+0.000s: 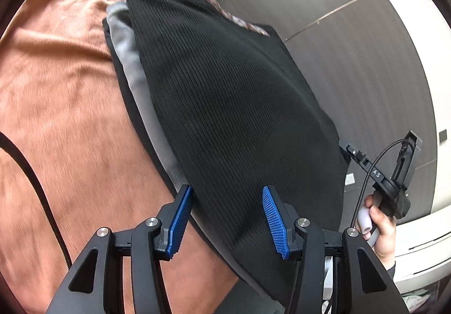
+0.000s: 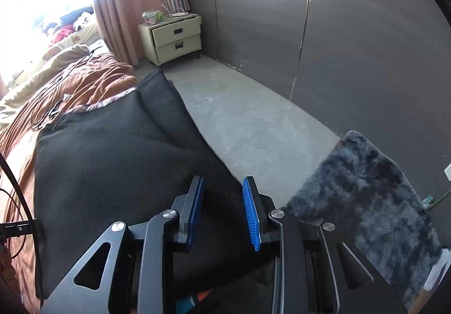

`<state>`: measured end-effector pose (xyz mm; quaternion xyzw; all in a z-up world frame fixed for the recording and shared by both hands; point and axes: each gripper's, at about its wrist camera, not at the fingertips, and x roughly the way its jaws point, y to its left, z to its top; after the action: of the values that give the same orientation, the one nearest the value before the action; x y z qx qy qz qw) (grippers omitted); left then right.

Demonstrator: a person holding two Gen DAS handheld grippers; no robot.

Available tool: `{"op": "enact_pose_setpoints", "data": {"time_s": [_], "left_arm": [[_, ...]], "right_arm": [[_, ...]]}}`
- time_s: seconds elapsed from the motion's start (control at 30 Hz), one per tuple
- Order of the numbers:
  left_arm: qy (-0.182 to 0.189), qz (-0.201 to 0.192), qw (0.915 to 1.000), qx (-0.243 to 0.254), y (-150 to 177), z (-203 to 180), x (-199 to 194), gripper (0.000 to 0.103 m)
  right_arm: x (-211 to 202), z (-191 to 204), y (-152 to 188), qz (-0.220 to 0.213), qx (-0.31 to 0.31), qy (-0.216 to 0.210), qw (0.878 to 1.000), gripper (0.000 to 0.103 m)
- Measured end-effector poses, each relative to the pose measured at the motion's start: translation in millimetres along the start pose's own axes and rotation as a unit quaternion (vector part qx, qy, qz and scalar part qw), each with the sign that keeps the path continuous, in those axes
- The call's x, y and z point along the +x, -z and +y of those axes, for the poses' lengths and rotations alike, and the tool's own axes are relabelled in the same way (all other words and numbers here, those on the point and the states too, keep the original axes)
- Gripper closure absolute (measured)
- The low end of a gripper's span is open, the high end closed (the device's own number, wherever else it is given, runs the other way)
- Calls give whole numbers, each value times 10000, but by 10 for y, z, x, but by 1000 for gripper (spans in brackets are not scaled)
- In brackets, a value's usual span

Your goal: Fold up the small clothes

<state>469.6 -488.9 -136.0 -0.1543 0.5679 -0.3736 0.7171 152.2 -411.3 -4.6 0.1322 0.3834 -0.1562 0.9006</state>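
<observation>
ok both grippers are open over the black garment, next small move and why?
Probably close the left gripper on the near edge of the black garment: its jaws stand open with the ribbed fabric between them, nothing gripped. The right gripper is likewise open over the same cloth on the orange blanket.

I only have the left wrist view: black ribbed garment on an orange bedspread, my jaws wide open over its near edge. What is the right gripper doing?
Observer: The right gripper is open too, jaws apart over the near part of the black garment; nothing is pinched between them.
Operator: What lies past the bed on that side?
Observer: Bare grey floor, with a shaggy dark grey rug to the right of the gripper.
Operator: Anything at the far end?
Observer: A cream two-drawer nightstand stands against the dark wall, beside a pink curtain.
</observation>
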Motion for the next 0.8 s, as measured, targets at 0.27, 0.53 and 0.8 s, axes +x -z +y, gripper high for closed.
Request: {"op": "enact_pose_setpoints", "data": {"time_s": [0.27, 0.53, 0.8], "left_arm": [[-57, 235, 9995, 200, 418, -261, 45, 50], [-258, -102, 9982, 525, 708, -541, -409, 50], [-527, -551, 9929, 915, 1090, -783, -1074, 49]], "right_arm": [[-361, -193, 264, 221, 331, 25, 9992, 77], [-1124, -155, 488, -98, 484, -333, 9982, 77], [-1896, 101, 760, -428, 265, -527, 9973, 77]]}}
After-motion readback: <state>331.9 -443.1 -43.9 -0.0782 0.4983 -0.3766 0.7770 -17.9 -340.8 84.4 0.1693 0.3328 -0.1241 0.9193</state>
